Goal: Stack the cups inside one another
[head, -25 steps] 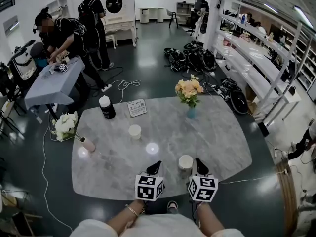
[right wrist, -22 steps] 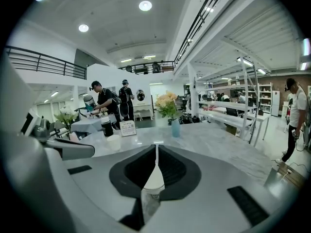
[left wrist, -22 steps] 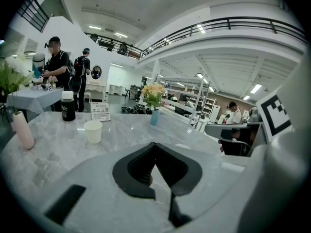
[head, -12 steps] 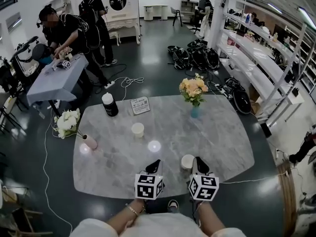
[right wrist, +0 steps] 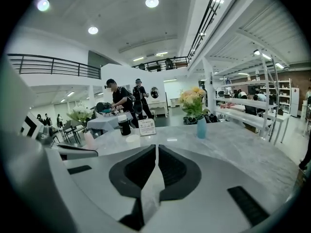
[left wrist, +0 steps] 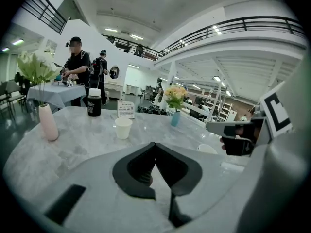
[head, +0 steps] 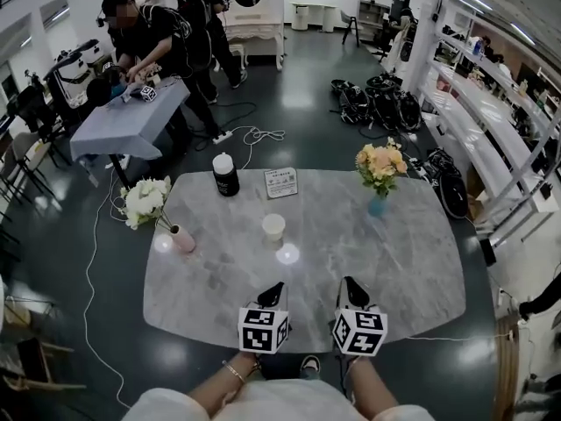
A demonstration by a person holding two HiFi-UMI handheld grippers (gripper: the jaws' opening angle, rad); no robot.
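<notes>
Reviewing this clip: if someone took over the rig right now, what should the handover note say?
Left gripper: shut, empty, at the near edge of the table.
Right gripper: shut, empty, alongside it.
Cups: one paper cup stands upright mid-table, in front of the sign card. The second cup sits close by the right gripper; only its rim shows in the left gripper view, and the head view does not show it.
Done: nothing yet; the cups are apart and neither is held.
Left: pick up one cup and set it inside the other.
</notes>
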